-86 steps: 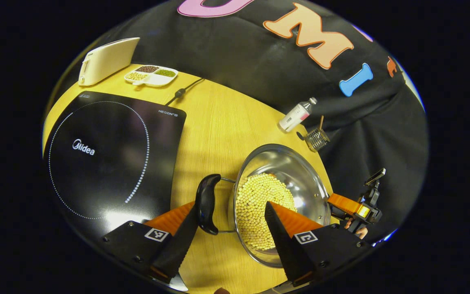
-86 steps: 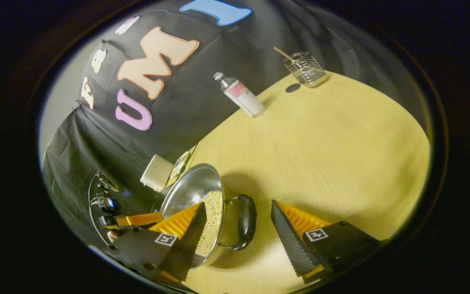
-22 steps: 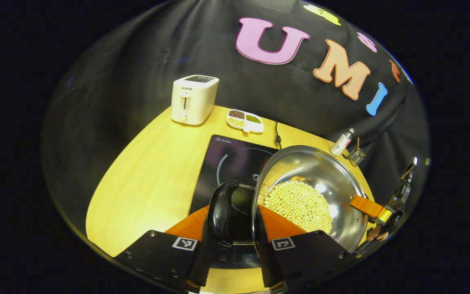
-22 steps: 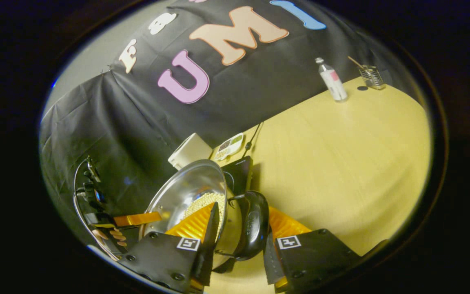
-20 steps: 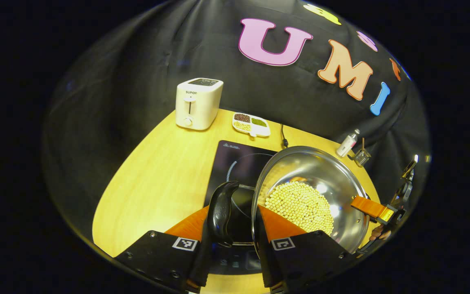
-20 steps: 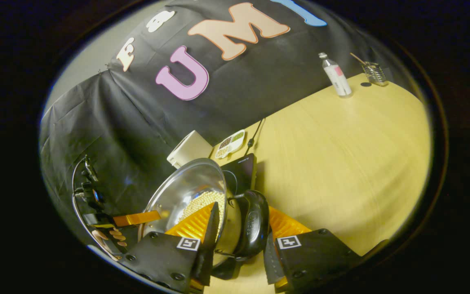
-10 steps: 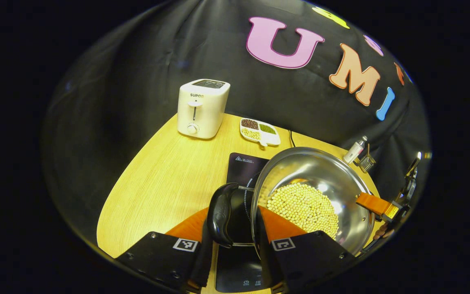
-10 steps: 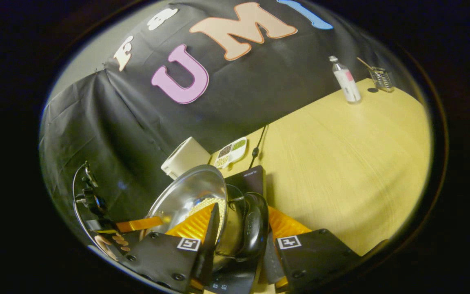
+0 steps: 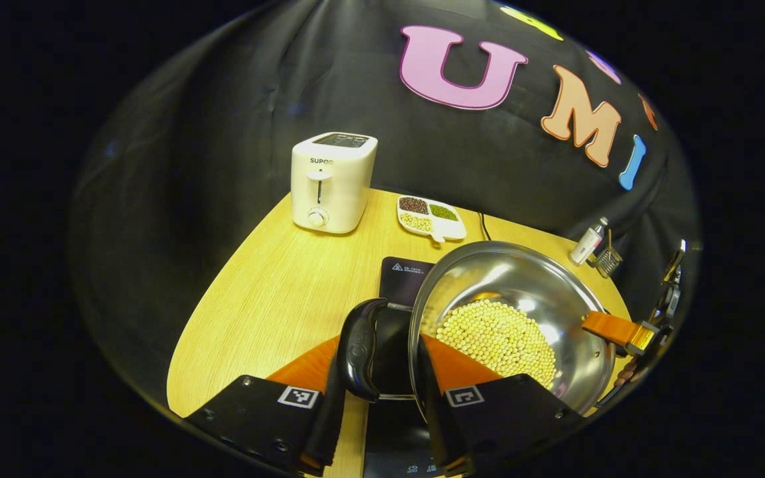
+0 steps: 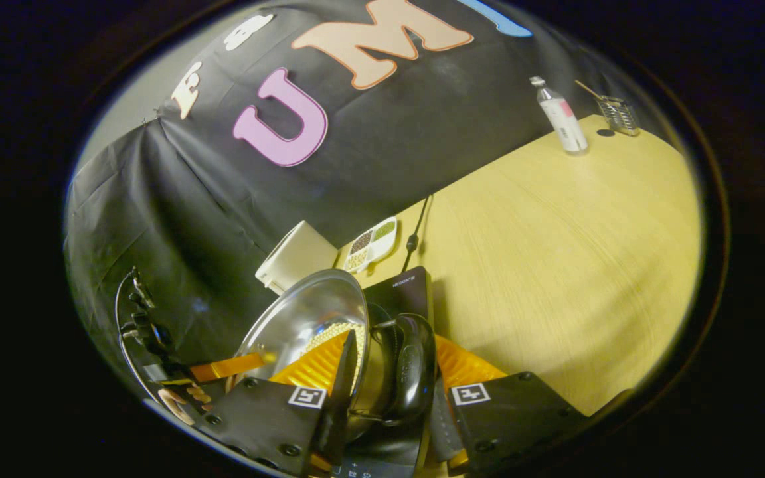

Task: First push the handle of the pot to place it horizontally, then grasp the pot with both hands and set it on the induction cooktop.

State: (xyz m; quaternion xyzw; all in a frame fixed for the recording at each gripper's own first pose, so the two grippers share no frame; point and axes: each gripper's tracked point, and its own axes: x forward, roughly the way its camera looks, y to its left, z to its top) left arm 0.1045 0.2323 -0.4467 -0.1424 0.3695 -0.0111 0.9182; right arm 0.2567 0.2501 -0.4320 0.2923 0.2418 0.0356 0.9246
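Two grippers hold the pot (image 9: 522,292) between them, above the black cooktop (image 9: 404,279) on the wooden table (image 9: 276,299); we see the left gripper (image 9: 377,398) clenched on one black handle (image 9: 359,348), its fingers on either side; in the right gripper view the right gripper (image 10: 382,405) grips the opposite handle (image 10: 412,372) likewise; whether the pot's base touches the cooktop we cannot tell; pale beans (image 9: 499,335) lie inside; beyond stand a toaster (image 9: 333,182), a divided dish (image 9: 432,218) and a bottle (image 10: 560,116).
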